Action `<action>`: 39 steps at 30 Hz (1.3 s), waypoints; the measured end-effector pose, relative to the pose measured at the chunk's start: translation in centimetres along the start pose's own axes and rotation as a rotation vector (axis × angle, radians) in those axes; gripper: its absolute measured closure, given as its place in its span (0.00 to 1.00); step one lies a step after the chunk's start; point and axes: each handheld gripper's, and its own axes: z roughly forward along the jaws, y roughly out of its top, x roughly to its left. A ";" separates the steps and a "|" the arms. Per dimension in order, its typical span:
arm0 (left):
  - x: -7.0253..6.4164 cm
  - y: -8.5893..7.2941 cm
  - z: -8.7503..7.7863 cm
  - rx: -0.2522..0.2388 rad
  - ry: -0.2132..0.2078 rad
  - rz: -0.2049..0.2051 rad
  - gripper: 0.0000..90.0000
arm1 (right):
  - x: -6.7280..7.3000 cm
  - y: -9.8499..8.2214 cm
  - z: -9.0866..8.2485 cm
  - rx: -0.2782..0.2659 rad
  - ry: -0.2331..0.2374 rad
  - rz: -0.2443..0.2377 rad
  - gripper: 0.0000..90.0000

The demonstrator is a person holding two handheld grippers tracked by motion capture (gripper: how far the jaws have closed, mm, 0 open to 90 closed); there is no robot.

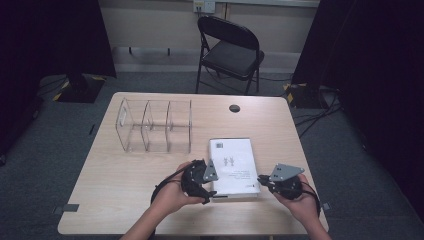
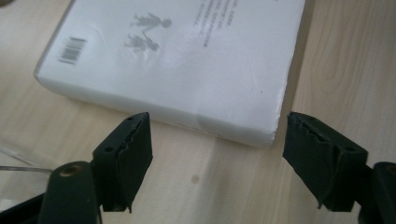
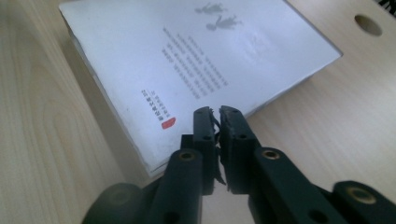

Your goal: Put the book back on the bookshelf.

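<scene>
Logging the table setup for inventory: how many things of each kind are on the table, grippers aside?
White book: 1
Clear three-slot organiser: 1
Total: 2

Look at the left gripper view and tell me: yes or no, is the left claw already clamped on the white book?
No: the left claw stands open just short of the white book, its pads clear of the edge.

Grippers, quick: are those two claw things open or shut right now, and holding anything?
Left gripper: open, holding nothing, jaws aimed at the white book.
Right gripper: shut, empty, at the book's edge.
</scene>
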 end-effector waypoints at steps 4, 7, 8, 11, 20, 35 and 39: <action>-0.9 -0.3 2.2 0.004 -0.025 0.007 0.25 | -0.2 -1.8 0.2 -0.036 0.021 0.129 0.72; -0.9 0.0 2.6 0.000 -0.026 0.012 0.25 | -0.4 -2.5 0.0 -0.044 0.030 0.174 0.63; -0.9 0.1 2.7 -0.005 -0.037 0.009 0.25 | -0.4 -3.0 0.0 -0.031 0.037 0.178 0.63; -1.3 0.6 3.6 0.002 -0.004 0.027 0.25 | -0.5 -3.9 0.0 -0.053 0.074 0.200 0.59; -1.5 1.4 4.5 -0.017 0.019 0.051 0.22 | 0.5 -4.2 0.8 0.002 0.143 0.164 0.52; -2.2 1.3 4.9 -0.006 0.071 0.103 0.20 | 1.9 -2.3 3.4 0.009 0.090 0.214 0.54; -2.2 1.5 4.9 0.006 0.069 0.100 0.19 | 2.0 -2.1 3.0 -0.010 0.080 0.210 0.58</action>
